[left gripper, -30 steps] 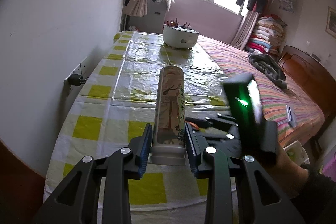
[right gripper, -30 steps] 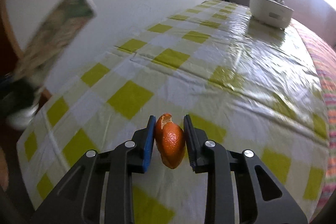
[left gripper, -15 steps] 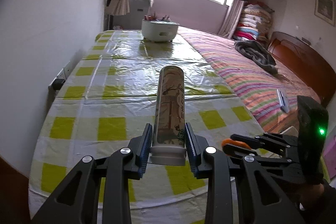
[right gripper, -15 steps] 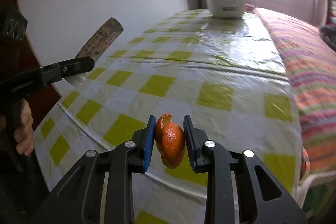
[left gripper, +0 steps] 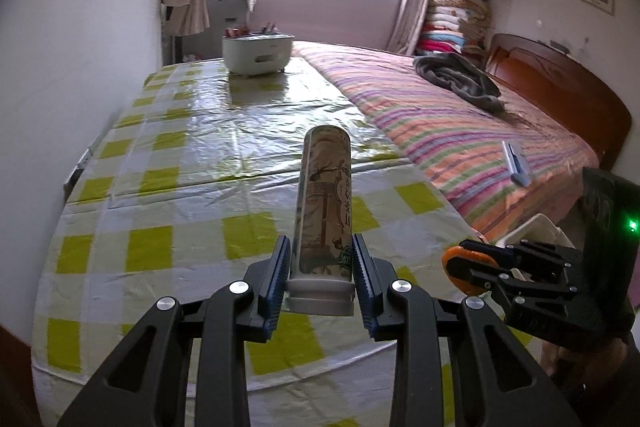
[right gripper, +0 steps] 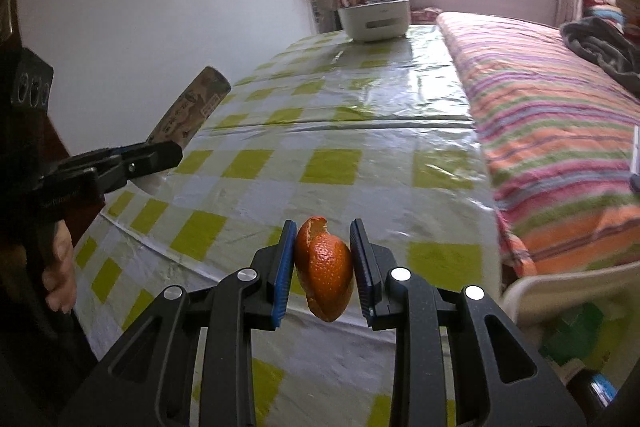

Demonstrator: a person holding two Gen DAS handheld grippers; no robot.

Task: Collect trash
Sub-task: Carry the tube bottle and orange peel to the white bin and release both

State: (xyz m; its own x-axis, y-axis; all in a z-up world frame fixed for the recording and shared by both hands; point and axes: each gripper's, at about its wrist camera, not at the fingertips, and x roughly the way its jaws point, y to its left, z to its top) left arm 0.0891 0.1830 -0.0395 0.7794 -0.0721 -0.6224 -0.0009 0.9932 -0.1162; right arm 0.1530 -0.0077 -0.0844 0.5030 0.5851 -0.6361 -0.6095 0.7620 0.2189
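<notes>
My left gripper (left gripper: pixel 320 267) is shut on a tall printed bottle (left gripper: pixel 325 203) with a white cap, held above the checked tablecloth (left gripper: pixel 168 187). The same bottle (right gripper: pixel 192 107) and the left gripper (right gripper: pixel 160 155) show at the left of the right wrist view, with a hand on the handle. My right gripper (right gripper: pixel 323 263) is shut on a piece of orange peel (right gripper: pixel 326 267), above the table's near right corner. In the left wrist view the right gripper (left gripper: pixel 466 267) with the peel (left gripper: pixel 464 259) hangs at the right, past the table edge.
A white box (left gripper: pixel 258 57) of small items stands at the table's far end. A bed with a striped cover (left gripper: pixel 460 131) runs along the right, a grey garment (left gripper: pixel 460 79) on it. A white bin rim (right gripper: pixel 568 283) shows low at the right, beside the table.
Both grippers have swung to the right, off the middle of the table toward its near right corner and the bed side. Each keeps its hold: bottle in the left, peel in the right.
</notes>
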